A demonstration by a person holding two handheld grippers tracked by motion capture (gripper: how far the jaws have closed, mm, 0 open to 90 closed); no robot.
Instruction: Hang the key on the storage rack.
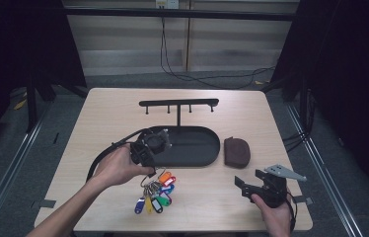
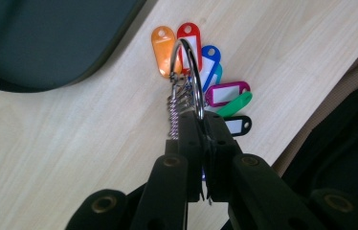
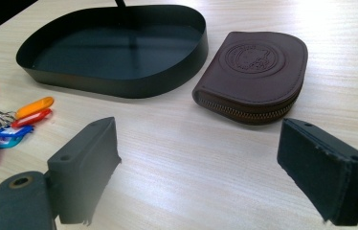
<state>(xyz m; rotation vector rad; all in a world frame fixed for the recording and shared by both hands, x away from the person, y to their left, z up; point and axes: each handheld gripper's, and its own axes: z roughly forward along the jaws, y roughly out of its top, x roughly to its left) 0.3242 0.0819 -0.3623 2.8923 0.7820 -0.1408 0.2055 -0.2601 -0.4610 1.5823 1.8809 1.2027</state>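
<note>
The left gripper (image 2: pixel 201 129) has its fingers (image 2: pixel 189 143) pressed together on the big metal ring (image 2: pixel 186 72) of a bunch of keys (image 1: pixel 154 193). Beyond the fingers, small keys and a row of coloured tags (image 2: pixel 206 72) hang from the ring: orange, red, blue, purple, green and black ones fan out over the table (image 2: pixel 72 143). In the high view the bunch hangs under the left hand (image 1: pixel 121 168), with its lower tags at or just over the table near the front edge; whether they touch the wood I cannot tell. The hand is just in front of the left end of the black tray (image 1: pixel 197 148).

The right gripper (image 3: pixel 196 167) has its fingers (image 3: pixel 88 163) spread wide with nothing between them, only bare table. Past them lies a brown zipped pouch (image 3: pixel 256 72), flat on the table and just beside the right end of the tray (image 3: pixel 119 86). The keys and tags (image 3: pixel 19 120) lie off to the left in that view, well apart from these fingers. In the high view the right gripper (image 1: pixel 251 185) sits near the front right corner of the table in the right hand (image 1: pixel 276 215), pointing left, with the pouch (image 1: pixel 237 151) a little beyond it.

A black stem rises from the back of the tray and carries a rack (image 1: pixel 178 103) with small pegs under its bar.
</note>
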